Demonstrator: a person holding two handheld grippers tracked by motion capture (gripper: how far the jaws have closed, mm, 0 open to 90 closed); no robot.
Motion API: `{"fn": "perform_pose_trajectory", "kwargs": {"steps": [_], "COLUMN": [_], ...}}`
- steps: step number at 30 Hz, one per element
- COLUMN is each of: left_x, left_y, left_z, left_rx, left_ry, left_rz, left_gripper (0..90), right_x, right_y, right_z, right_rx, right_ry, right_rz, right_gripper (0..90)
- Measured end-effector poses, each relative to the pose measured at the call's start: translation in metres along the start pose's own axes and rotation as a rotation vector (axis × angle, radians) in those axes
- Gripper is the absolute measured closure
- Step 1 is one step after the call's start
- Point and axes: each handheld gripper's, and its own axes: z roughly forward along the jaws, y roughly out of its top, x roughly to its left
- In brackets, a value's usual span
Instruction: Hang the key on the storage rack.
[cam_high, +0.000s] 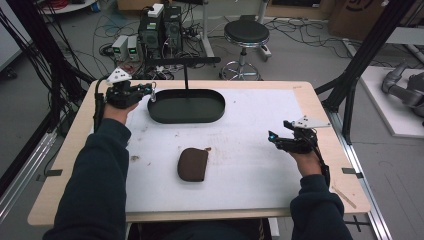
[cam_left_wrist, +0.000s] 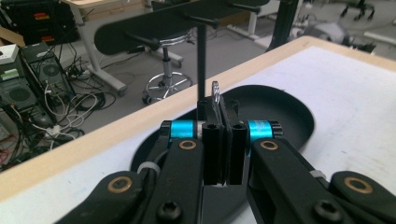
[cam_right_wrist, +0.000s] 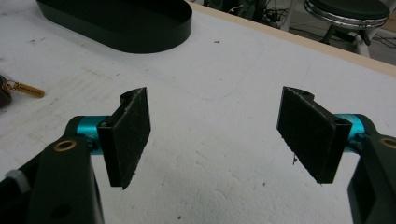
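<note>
My left gripper (cam_high: 150, 92) hangs at the left end of a black oval tray (cam_high: 186, 120), shut on a small silver metal piece (cam_left_wrist: 215, 93) that sticks up from between the pads. A thin black post (cam_left_wrist: 201, 60) with a crossbar (cam_high: 182, 61) rises from the tray (cam_left_wrist: 299, 116) just beyond it. A brown pouch (cam_high: 193, 164) lies on the white mat (cam_high: 250, 165) in the middle. My right gripper (cam_high: 272, 137) rests at the right side, open (cam_right_wrist: 215, 126) over bare mat. A gold tag (cam_right_wrist: 28, 88) lies at the far left of the right gripper view, short of the tray (cam_right_wrist: 140, 46).
The wooden table edge (cam_high: 320, 115) runs close to the right hand. Behind the table stand a stool (cam_high: 246, 32), computer boxes (cam_high: 160, 27) and many floor cables. Black frame legs (cam_high: 360, 60) rise at the right.
</note>
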Motion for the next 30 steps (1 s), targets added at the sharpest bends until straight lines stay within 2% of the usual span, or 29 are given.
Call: {"fn": "perform_pose_trajectory", "kwargs": {"steps": [3,5,7,14,19,23,30], "left_x": [0.009,0.015,0.018,0.026,0.034,0.037,0.039], "left_y": [0.01,0.016,0.02,0.029,0.029,0.028,0.029], "left_z": [0.011,0.017,0.021,0.033,0.038,0.041,0.051], "left_rx": [0.003,0.004,-0.012,-0.006,-0.001,0.005,0.028], "left_ry": [0.012,0.017,0.023,0.031,0.052,0.064,0.128], "left_rz": [0.013,0.007,0.005,-0.002,-0.029,-0.033,-0.063], "left_gripper": [88.1,88.1,88.1,88.1,88.1,88.0,87.8], "right_x": [0.001,0.001,0.0,-0.003,-0.003,-0.003,-0.003], "right_y": [0.0,0.0,0.0,-0.002,-0.004,-0.005,-0.006], "right_z": [0.001,0.001,0.001,-0.003,-0.004,-0.005,-0.004], "right_rx": [0.005,0.005,0.003,-0.007,-0.003,0.0,0.006], "right_ry": [0.005,0.008,0.007,0.0,-0.004,-0.005,-0.004], "right_rz": [-0.005,-0.001,0.001,0.011,0.014,0.017,0.014], "right_gripper": [26.2,26.2,26.2,26.2,26.2,26.3,26.3]}}
